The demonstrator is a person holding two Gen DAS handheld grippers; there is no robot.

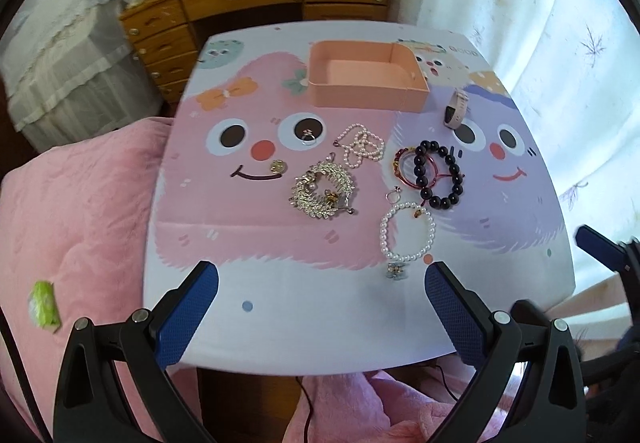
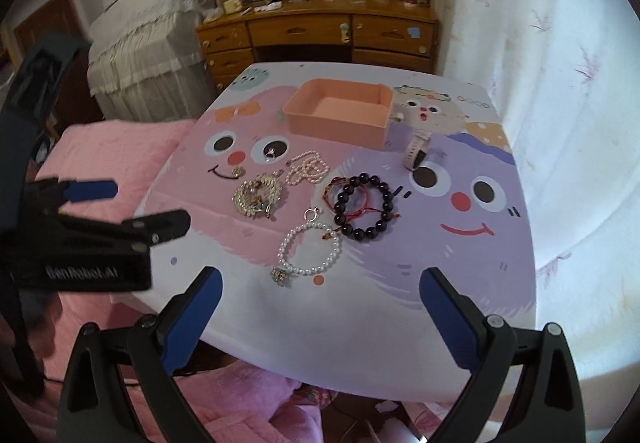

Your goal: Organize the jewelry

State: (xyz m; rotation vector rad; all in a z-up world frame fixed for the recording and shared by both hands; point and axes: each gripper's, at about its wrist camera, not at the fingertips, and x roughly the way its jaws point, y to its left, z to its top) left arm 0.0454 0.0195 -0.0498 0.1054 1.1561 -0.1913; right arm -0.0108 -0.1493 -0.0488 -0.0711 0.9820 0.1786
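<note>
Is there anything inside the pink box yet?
No. The open pink cardboard box shows only its bare pink floor in both views. Its near wall hides a thin strip of floor right behind it, so something tiny there would not show. All the jewelry lies outside on the table.

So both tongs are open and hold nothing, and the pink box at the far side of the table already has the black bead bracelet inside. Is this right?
Not fully. The pink box has nothing inside; the black bead bracelet lies on the table in front of it, as the left wrist view shows. Both the left tongs and the right tongs are open and hold nothing.
</note>
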